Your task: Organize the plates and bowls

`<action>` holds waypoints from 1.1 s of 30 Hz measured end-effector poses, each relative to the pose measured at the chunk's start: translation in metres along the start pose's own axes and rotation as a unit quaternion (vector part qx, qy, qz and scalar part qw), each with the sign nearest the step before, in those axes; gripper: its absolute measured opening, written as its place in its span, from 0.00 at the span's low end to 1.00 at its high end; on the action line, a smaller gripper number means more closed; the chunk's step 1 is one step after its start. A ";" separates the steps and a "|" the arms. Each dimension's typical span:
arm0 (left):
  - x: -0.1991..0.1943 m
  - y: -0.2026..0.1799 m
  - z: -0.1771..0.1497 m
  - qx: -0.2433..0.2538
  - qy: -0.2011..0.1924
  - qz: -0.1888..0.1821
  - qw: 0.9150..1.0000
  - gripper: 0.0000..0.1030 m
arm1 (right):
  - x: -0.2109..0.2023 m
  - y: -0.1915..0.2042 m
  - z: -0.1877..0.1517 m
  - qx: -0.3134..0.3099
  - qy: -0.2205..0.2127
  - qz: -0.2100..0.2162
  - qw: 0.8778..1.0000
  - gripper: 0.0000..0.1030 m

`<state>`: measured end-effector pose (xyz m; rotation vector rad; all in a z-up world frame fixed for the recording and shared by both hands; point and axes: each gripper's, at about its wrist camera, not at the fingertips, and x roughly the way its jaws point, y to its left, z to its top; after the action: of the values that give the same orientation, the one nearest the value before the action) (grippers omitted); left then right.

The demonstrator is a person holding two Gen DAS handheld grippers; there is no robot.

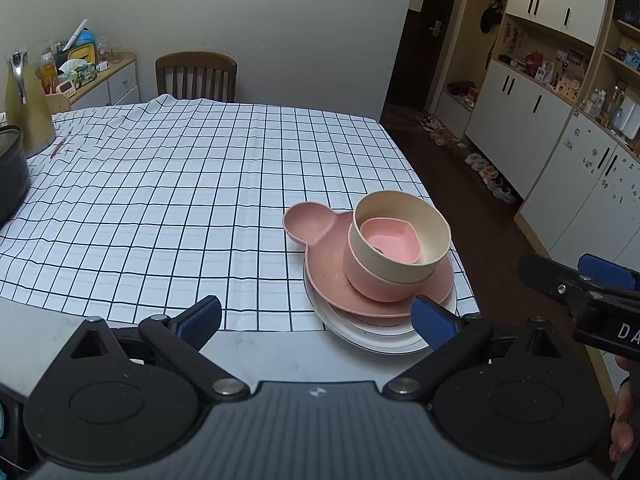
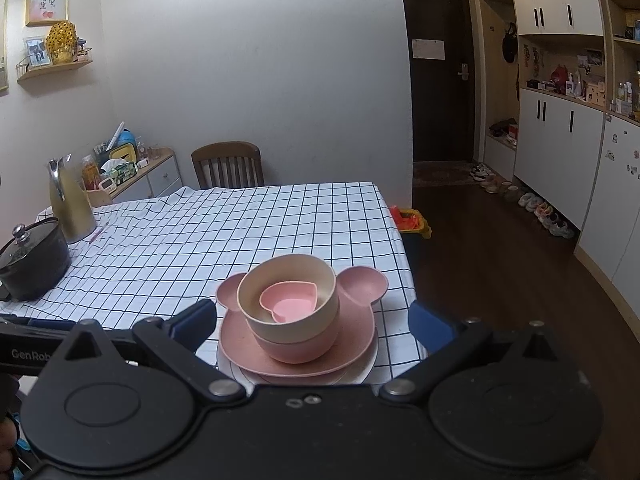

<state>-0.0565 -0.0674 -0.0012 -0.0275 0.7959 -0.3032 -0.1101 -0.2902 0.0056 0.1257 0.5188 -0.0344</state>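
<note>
A stack of dishes stands at the near right corner of the checked tablecloth (image 1: 180, 200). A white plate (image 1: 380, 342) lies at the bottom, with a pink eared plate (image 1: 312, 224) on it. On that sit a pink bowl (image 1: 372, 284), a cream bowl (image 1: 400, 268) and a small pink heart dish (image 1: 390, 240), nested. My left gripper (image 1: 318, 318) is open just short of the stack, holding nothing. The right gripper (image 1: 568, 276) hovers to the stack's right. In the right wrist view the cream bowl (image 2: 288, 328) and heart dish (image 2: 290, 304) are centred, and my right gripper (image 2: 312, 322) is open on either side of the stack.
A black lidded pot (image 2: 32, 264) and a gold jug (image 2: 72, 204) stand at the table's far left. A wooden chair (image 2: 228, 164) is behind the table. The table's right edge drops to dark floor, with an orange toy (image 2: 410, 220), shoes and white cabinets (image 2: 552, 132) beyond.
</note>
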 end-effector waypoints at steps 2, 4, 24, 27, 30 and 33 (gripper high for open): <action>-0.001 0.001 0.000 0.000 -0.001 -0.003 1.000 0.98 | 0.000 0.001 0.000 0.002 0.001 0.000 1.000 0.99; -0.002 0.000 -0.002 0.000 -0.002 -0.004 1.000 0.98 | -0.001 0.001 -0.001 0.001 0.002 0.000 1.000 0.99; -0.009 0.006 -0.004 0.002 -0.010 -0.013 1.000 0.98 | 0.000 0.009 0.001 -0.005 0.004 0.002 1.000 0.98; -0.009 0.006 -0.005 0.002 -0.007 -0.016 1.000 0.98 | 0.000 0.009 0.001 -0.003 0.003 0.001 1.000 0.98; -0.009 0.006 -0.006 0.000 -0.006 -0.017 1.000 0.98 | -0.001 0.008 0.002 -0.002 0.004 0.001 1.000 0.98; -0.010 0.006 -0.006 0.000 -0.007 -0.017 1.000 0.98 | -0.001 0.008 0.001 -0.002 0.004 0.001 1.000 0.98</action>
<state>-0.0657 -0.0580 0.0010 -0.0427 0.7828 -0.3361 -0.1096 -0.2820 0.0080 0.1234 0.5265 -0.0304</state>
